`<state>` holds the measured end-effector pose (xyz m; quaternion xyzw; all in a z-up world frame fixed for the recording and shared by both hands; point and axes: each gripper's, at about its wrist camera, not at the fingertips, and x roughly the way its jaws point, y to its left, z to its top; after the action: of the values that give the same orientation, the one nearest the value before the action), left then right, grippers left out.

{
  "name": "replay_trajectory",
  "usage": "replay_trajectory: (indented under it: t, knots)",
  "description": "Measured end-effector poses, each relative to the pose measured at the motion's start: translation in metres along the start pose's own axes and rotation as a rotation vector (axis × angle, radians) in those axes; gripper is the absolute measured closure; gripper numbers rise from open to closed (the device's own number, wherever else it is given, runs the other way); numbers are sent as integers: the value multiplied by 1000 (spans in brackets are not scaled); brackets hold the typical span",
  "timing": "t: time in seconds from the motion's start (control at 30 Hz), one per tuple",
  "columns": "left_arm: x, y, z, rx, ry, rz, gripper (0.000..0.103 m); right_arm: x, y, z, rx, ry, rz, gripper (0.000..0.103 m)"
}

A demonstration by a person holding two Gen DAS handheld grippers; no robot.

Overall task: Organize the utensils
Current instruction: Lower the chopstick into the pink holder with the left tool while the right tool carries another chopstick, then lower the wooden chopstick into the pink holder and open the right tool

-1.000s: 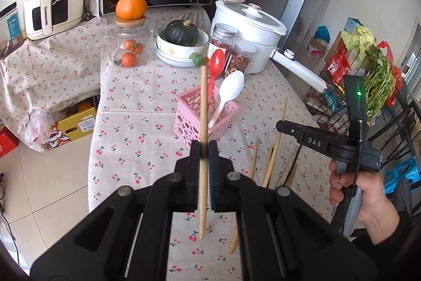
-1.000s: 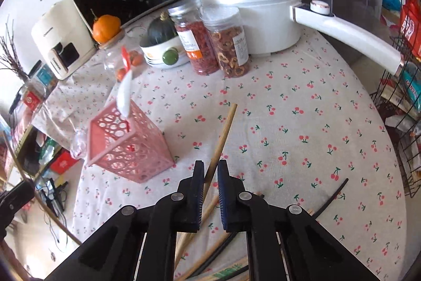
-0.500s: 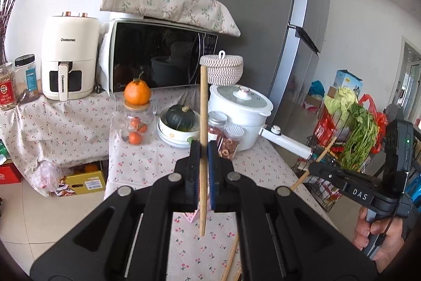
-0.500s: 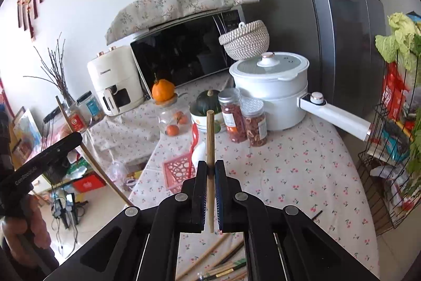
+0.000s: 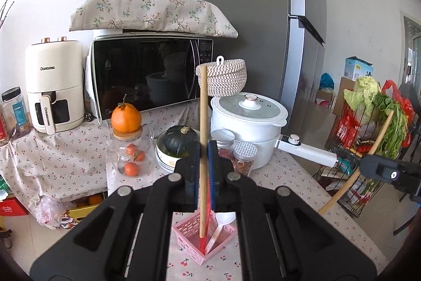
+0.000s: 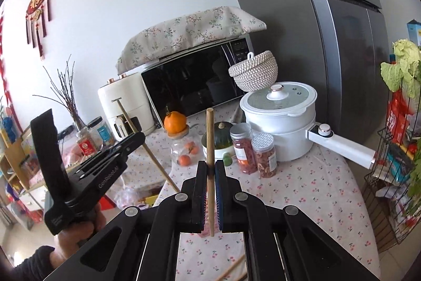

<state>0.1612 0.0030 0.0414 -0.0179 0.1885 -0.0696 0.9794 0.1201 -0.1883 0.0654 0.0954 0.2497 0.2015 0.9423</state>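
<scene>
Both grippers lifted off table since a second ago; left gripper (image 5: 204, 170) clamps chopstick (image 5: 203, 123) above basket (image 5: 184, 229); right gripper (image 6: 210, 191) clamps second chopstick (image 6: 210, 138). Next: drop in.

Upright wooden chopstick (image 5: 203, 123) above pink basket (image 5: 190, 244), second upright chopstick (image 6: 210, 138)
</scene>
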Motion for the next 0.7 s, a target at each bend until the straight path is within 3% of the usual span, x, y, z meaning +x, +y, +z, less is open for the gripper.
replay_trajectory:
  t: [0.2, 0.23, 0.33, 0.37, 0.57, 0.7]
  knots:
    - [26, -2, -14, 26, 105, 3, 94, 5, -5, 0, 6, 12, -7, 97]
    - [25, -2, -15, 24, 117, 4, 87, 6, -5, -1, 9, 15, -7, 97]
    - [16, -2, -16, 21, 127, 19, 51, 6, -6, -1, 14, 16, -7, 97]
    - [13, -2, -16, 20, 132, 22, 45, 6, -6, 0, 13, 13, -8, 97]
    - [-16, 8, -30, 1, 217, 76, 19, 0, 4, 2, 2, -15, 5, 97]
    - [-31, 19, -52, -24, 293, 105, 12, 2, 15, 4, -14, -31, 17, 97]
